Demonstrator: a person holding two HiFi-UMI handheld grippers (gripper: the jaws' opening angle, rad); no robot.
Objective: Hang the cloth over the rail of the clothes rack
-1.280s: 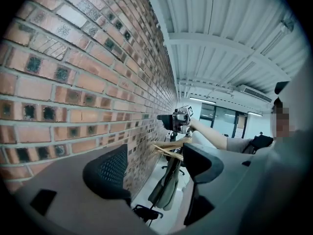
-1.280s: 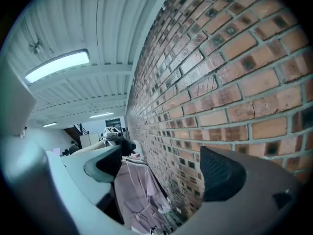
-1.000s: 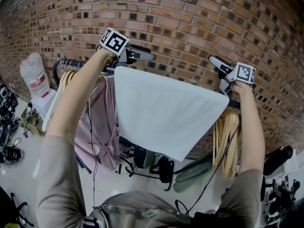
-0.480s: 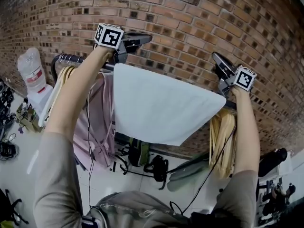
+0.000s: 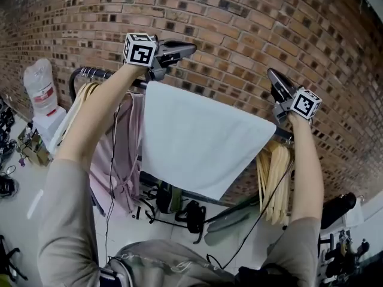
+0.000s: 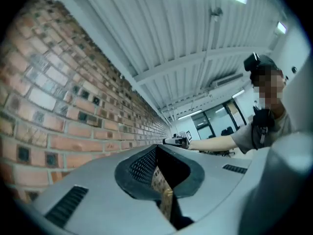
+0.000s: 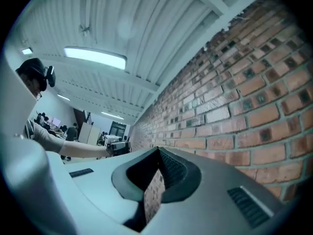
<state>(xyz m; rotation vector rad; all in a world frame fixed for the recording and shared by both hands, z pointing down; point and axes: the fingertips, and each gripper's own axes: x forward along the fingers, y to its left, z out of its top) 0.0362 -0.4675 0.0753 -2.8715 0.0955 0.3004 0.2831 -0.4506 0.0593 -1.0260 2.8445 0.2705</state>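
A white cloth (image 5: pixel 197 139) hangs draped over the clothes rack's dark rail (image 5: pixel 90 72), spread wide in front of the brick wall. My left gripper (image 5: pixel 190 45) is above the cloth's upper left corner, shut and empty, pointing right. My right gripper (image 5: pixel 270 73) is above the cloth's upper right corner, also shut and empty. Neither touches the cloth. In the left gripper view the jaws (image 6: pixel 159 153) are closed together against the wall and ceiling. The right gripper view shows its jaws (image 7: pixel 157 155) closed the same way.
A pink garment (image 5: pixel 122 154) hangs left of the cloth, with wooden hangers (image 5: pixel 78 109) beside it and more hangers (image 5: pixel 272 172) at the right. The brick wall (image 5: pixel 239 23) is close behind the rail. A big water bottle (image 5: pixel 42 94) and bags (image 5: pixel 191 214) are on the floor.
Both grippers have gone from open to shut and lifted slightly off the cloth's top corners. The cloth stays draped on the rail.
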